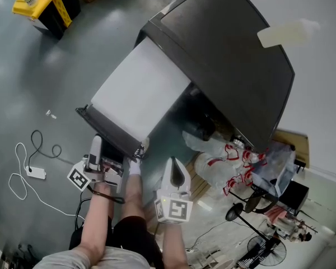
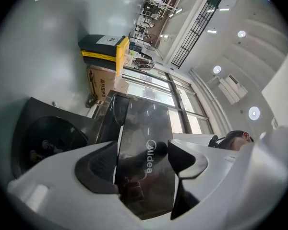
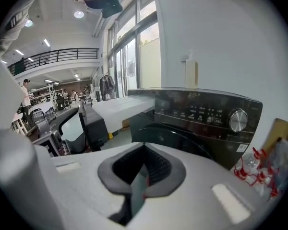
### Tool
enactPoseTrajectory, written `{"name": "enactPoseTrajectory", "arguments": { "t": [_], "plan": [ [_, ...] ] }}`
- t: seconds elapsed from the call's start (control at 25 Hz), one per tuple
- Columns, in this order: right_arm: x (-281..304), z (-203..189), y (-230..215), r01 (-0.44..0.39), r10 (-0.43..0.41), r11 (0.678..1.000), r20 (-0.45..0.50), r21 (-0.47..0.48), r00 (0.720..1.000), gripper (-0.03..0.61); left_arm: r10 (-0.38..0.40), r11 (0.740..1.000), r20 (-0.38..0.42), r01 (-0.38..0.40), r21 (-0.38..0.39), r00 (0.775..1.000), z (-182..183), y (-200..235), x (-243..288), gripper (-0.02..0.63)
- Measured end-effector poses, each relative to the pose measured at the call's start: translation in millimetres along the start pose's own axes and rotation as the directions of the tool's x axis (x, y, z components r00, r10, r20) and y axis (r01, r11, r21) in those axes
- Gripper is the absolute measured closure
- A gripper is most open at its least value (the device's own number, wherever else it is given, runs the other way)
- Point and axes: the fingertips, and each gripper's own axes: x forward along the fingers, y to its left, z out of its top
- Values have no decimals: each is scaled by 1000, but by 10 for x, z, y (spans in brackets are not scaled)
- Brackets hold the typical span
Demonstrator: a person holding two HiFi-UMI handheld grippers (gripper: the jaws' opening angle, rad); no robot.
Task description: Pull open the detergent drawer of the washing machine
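White left gripper [image 2: 144,164] is clamped on the dark glossy front of the detergent drawer [image 1: 139,89], which is pulled way out of the washing machine [image 1: 229,49]. Further right, the right gripper [image 3: 140,175] is pinched closed on nothing, held near the drawer, not touching.

The drawer [image 1: 140,91] juts far out of the washing machine [image 1: 229,55] (a long barrier); floor [image 1: 39,72] lies open on its left, bags [image 1: 221,156] crowd its right.

Floor: the grey floor [image 1: 22,83] was smooth, and a white power strip [image 1: 36,173] lay on it.
Wall: the wall [image 1: 325,49] was plain white.
Windows: tall windows [image 3: 134,51] let in daylight.
Upper level: a railed balcony [image 3: 62,55] ran beneath ceiling lights [image 3: 78,14].
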Motion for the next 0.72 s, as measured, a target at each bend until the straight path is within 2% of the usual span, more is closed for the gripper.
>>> {"name": "enactPoseTrajectory", "arguments": {
  "t": [0.52, 0.72],
  "plan": [
    [-2, 34, 96, 20, -20, 1000, 4, -11, 1000, 575, 42, 998, -74, -38, 53, 996, 85, 29, -96, 287],
    [-11, 183, 167, 24, -23, 1000, 29, -12, 999, 575, 67, 994, -92, -59, 91, 993, 186, -35, -142, 287]
  ]
}}
